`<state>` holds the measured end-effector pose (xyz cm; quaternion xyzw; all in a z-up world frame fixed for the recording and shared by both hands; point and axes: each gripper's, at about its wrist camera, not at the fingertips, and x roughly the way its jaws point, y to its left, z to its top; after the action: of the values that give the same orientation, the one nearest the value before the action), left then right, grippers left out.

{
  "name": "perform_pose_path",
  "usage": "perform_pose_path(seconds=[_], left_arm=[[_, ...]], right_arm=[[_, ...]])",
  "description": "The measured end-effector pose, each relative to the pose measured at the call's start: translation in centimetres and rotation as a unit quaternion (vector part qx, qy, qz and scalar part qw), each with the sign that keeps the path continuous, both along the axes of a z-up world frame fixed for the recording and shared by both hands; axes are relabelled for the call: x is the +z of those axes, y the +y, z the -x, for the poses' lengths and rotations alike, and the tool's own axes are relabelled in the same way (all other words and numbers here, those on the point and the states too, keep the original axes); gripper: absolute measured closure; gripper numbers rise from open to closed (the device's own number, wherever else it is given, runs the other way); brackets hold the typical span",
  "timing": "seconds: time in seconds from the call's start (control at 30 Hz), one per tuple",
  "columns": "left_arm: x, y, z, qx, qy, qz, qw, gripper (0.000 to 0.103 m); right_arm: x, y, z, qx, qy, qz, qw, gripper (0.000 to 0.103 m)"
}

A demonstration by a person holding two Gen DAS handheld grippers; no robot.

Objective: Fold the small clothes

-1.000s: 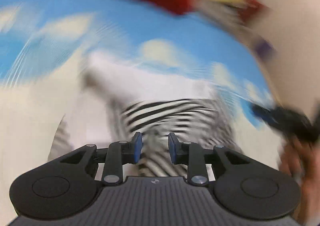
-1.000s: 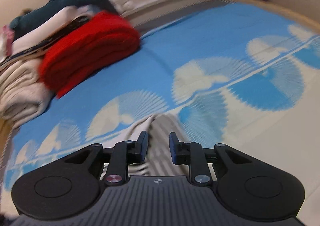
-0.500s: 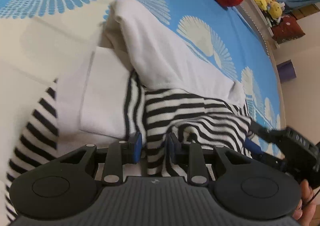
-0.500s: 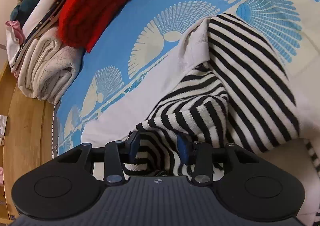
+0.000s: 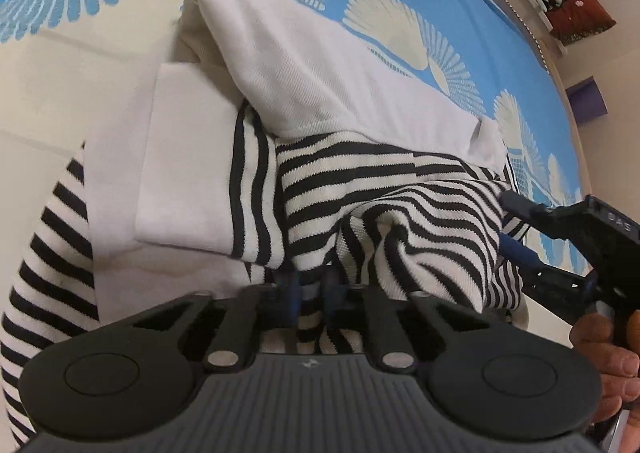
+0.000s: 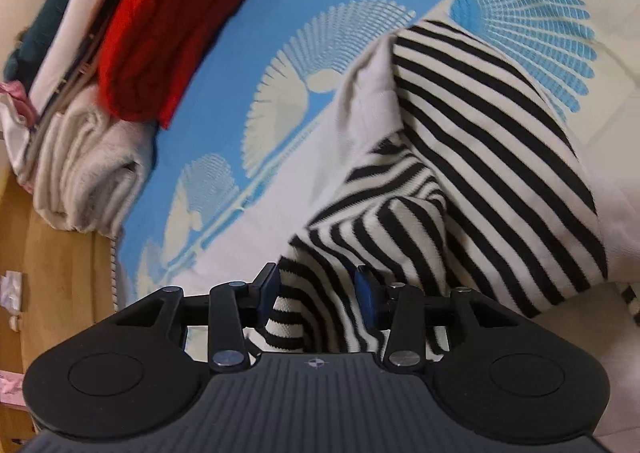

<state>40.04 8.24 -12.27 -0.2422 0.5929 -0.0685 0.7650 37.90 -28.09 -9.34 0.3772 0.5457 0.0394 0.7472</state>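
My left claw has just pinched shut on the striped garment; my right claw gapes around a fold.

Left claw: being pointed steeply downward; jaws just closed and being held nearly together, pinched on a fold of cloth.
Right claw: being angled downward; jaws being held partly apart, cloth lying between them.
Right hand: being seen at the left view's edge, fingers being wrapped around the right claw's handle.
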Motion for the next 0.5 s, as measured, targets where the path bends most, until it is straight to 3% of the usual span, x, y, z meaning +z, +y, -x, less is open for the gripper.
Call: perform_pose_path(seconds=[0.03, 0.1, 0.13, 0.27, 0.37, 0.43, 0.5], left_arm=[[0.3, 0.0, 0.0, -0.002, -0.006, 0.0, 1.0, 0.101], [1.3, 0.0, -0.1, -0.007, -0.022, 0.007, 0.9997, 0.102], [2.0, 0.1, -0.1, -0.009, -0.034, 0.008, 0.9993, 0.102], [6.0, 1.5, -0.4, 0.0, -0.124, 0.015, 0.9922, 0.102], [9.5, 3.9, -0.2, 0.03, -0.206, 0.035, 0.9775, 0.102], [10.3, 5.1, 0.0, 0.049, -0.222, 0.051, 0.9725, 0.102], [10.0, 5.8, 0.2, 0.067, -0.218, 0.06, 0.9719, 0.102]], right_arm=[[0.0, 0.0, 0.1, -0.006, 0.001, 0.006, 1.0, 0.061], [-0.1, -0.2, 0.2, -0.007, -0.003, 0.011, 1.0, 0.084], [0.1, -0.3, 0.2, -0.009, -0.01, 0.01, 1.0, 0.1], [2.4, -1.5, 0.5, -0.031, -0.083, -0.012, 0.996, 0.103], [6.2, -3.2, 1.1, -0.049, -0.183, -0.05, 0.981, 0.103], [8.1, -3.9, 1.5, -0.041, -0.231, -0.047, 0.971, 0.103], [8.3, -4.2, 1.7, -0.034, -0.226, -0.04, 0.973, 0.103]])
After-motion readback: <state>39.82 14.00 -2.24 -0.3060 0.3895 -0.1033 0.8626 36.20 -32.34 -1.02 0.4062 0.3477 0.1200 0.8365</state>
